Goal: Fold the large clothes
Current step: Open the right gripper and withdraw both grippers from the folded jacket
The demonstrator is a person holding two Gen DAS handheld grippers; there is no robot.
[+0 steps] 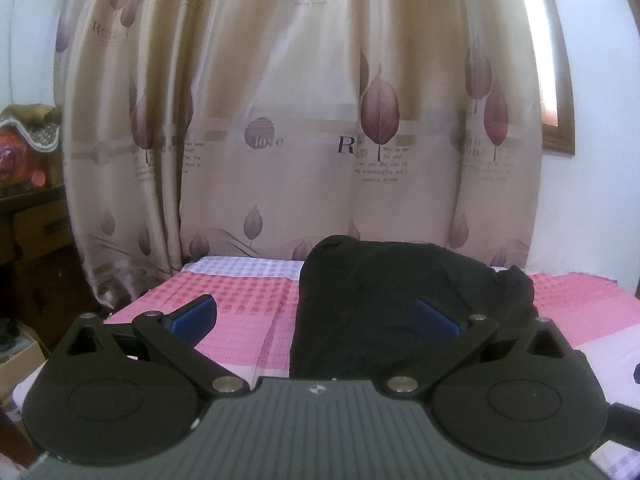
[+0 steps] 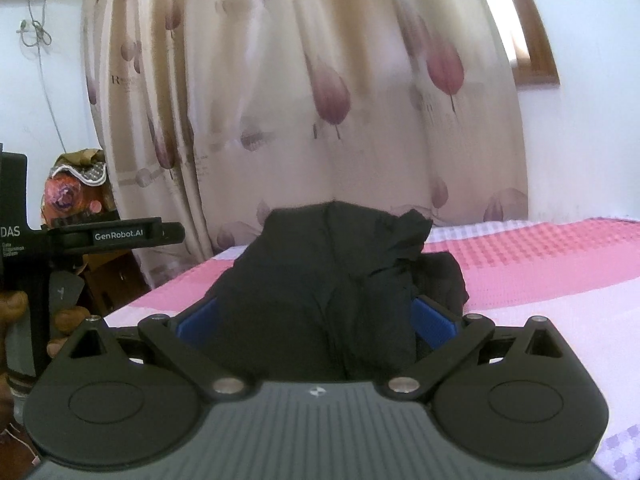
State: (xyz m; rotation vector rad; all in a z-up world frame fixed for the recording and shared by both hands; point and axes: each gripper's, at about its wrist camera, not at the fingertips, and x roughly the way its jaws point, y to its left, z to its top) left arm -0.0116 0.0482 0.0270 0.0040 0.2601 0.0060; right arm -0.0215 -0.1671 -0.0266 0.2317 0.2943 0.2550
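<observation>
Big beige curtain (image 1: 304,112) w/ purple leaf prints fills the back wall, 10 to 2 o'clock in both views; a strip of bright window (image 1: 540,40) peeks out at 1 o'clock.

Below it, the bed (image 1: 248,312), pink-and-white checked cover, runs across from 9 to 3 o'clock.

On the bed: the black garment (image 1: 380,300), bunched in a heap, not flat. In the left wrist view it sits at approx 12 to 1 o'clock, just ahead of the gripper; in the right wrist view it rises dead centre at 12 o'clock, rumpled peak toward the curtain.

At 9 o'clock, a dark wood cabinet (image 1: 28,240) w/ a floral cloth on top, beside the bed.

Left gripper (image 1: 316,314): jaws spread wide, released, nothing betw. them; the blue pad (image 1: 192,314) at 10 o'clock is over the pink cover, the other one in front of the black cloth.

Right gripper (image 2: 316,314): jaws also wide apart, w/ the heap filling the gap. Can't tell if the pads touch the cloth.

In the right wrist view, the left gripper's body shows at 9 o'clock, w/ the person's hand (image 2: 60,320) wrapped round its handle.
</observation>
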